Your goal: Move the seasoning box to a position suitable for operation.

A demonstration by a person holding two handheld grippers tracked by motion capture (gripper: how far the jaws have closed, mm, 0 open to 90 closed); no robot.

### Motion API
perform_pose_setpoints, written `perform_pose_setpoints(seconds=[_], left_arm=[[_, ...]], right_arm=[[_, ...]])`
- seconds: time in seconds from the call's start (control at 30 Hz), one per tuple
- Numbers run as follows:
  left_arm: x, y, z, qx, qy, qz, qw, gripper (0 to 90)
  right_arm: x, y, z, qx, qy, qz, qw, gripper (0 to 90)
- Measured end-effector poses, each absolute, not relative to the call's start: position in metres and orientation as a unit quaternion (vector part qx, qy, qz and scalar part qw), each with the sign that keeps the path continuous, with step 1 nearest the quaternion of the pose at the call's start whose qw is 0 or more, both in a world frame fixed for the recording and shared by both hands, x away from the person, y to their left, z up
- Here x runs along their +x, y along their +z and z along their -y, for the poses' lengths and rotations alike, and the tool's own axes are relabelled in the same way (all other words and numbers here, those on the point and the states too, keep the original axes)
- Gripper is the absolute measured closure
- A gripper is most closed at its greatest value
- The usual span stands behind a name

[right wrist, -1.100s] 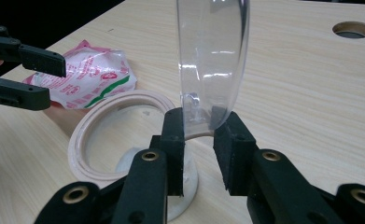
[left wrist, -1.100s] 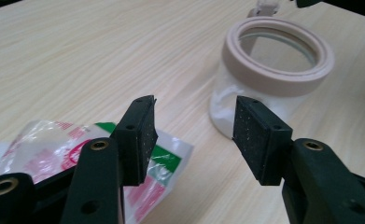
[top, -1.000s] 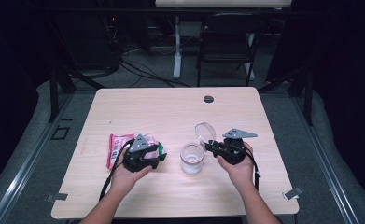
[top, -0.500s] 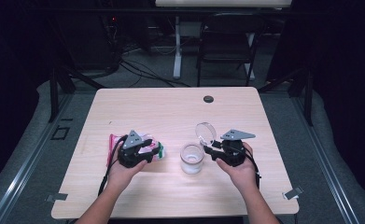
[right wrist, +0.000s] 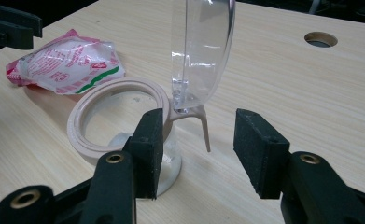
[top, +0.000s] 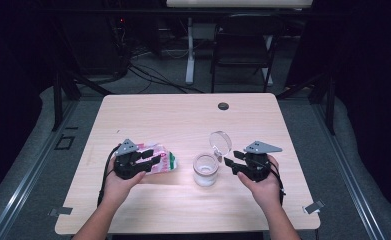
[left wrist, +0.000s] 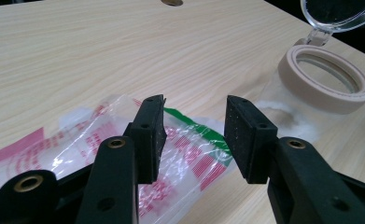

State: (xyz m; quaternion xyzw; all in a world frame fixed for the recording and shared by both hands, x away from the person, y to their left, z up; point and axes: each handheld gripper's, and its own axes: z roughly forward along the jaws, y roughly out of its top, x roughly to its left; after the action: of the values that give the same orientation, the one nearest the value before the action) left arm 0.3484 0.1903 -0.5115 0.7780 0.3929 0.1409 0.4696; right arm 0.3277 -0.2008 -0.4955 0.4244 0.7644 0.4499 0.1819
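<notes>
Sitting near the front-centre of the table (top: 183, 120), a small clear jar (top: 205, 170) has its hinged lid (top: 220, 142) flipped up and open; a soft plastic pouch (top: 159, 159), printed red, white and green, lies just left of it.

L gripper (top: 154, 159) is over the pouch. Its jaws have just been closing and stand about half apart; in the left gripper view the pouch (left wrist: 124, 140) lies under and between them, but the pads do not press on it. R gripper (top: 232, 163) sits just right of the jar. Its jaws have just been opening and now stand wide, gripping nothing; in the right gripper view the lid's hinge tab (right wrist: 203, 126) stands between them.

Handling, as a guess: pouch looks light, limp and slick, so it may crumple or slide; best pinched at a flat edge or corner, not the puffy middle. Jar looks light, rigid and easy to tip; steady it by the body, not the thin lid.

Hard to tell: pouch print is unreadable, its near end is cut off in the left gripper view, and the white stuff in the jar bottom is unclear.
</notes>
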Motion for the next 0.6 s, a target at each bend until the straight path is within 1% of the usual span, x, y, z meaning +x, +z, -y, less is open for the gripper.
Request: perform_pose_setpoints(seconds=[0.2,0.3,0.43,0.6], left_arm=[[0.343,-0.521,-0.194,0.795,0.163,-0.386,0.438,53.9],[0.340,-0.525,-0.186,0.815,0.187,-0.366,0.409,51.7],[0.338,-0.532,-0.174,0.839,0.203,-0.345,0.369,49.7],[0.334,-0.538,-0.162,0.861,0.227,-0.315,0.330,49.1]], right_arm=[[0.328,-0.497,0.202,0.427,0.451,-0.760,0.189,50.7],[0.330,-0.499,0.202,0.428,0.449,-0.762,0.188,49.1],[0.331,-0.500,0.201,0.426,0.446,-0.765,0.186,48.0],[0.331,-0.500,0.199,0.424,0.444,-0.767,0.188,47.2]])
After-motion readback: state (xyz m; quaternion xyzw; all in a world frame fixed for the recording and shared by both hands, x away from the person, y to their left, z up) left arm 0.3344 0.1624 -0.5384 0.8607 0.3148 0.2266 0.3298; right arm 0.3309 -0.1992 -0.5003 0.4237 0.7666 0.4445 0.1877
